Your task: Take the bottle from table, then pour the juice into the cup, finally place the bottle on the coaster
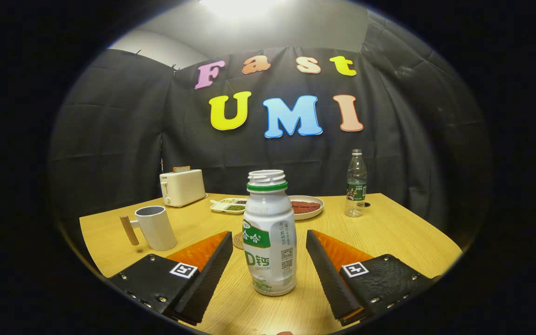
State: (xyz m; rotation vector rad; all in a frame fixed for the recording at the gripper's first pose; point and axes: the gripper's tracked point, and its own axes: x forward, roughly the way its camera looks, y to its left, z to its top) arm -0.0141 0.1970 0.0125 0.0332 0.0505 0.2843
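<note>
A white juice bottle (269, 232) with a green neck ring, a green label and no cap stands upright on the wooden table (389, 232). It is between the two fingers of my gripper (269, 242), which is open, with a gap on each side of the bottle. A light grey cup (155, 228) with a wooden handle stands to the left, beyond the left finger. A round cork coaster (238, 240) lies just behind the bottle on its left side, mostly hidden by it.
A cream toaster (182, 187) stands at the far left of the table. A divided dish (228, 205) and a plate of reddish food (306, 207) lie behind the bottle. A clear water bottle (356, 184) stands at the far right.
</note>
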